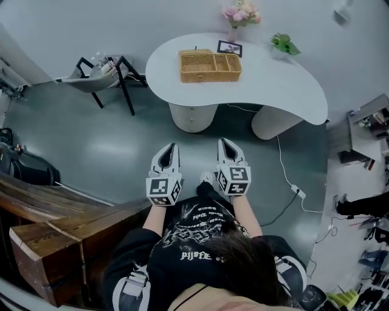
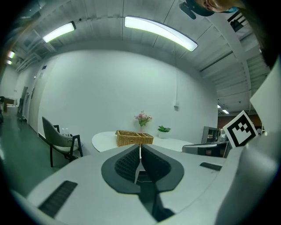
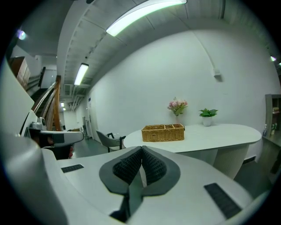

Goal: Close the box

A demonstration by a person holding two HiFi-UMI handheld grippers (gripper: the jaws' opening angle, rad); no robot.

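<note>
Grey floor point(image 1: 115, 152) lies under the left gripper point(image 1: 174, 147) and right gripper point(image 1: 222, 142), side by side, jaws of each pressed together on nothing; well ahead, a white table point(image 1: 304, 100) carries the wicker box point(image 1: 209, 67), its compartments uncovered, contents too small to tell; pink flowers point(image 1: 241, 13) stand behind.

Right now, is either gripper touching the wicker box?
No, the left gripper and right gripper hang over the floor, well short of the table where the wicker box sits.
</note>
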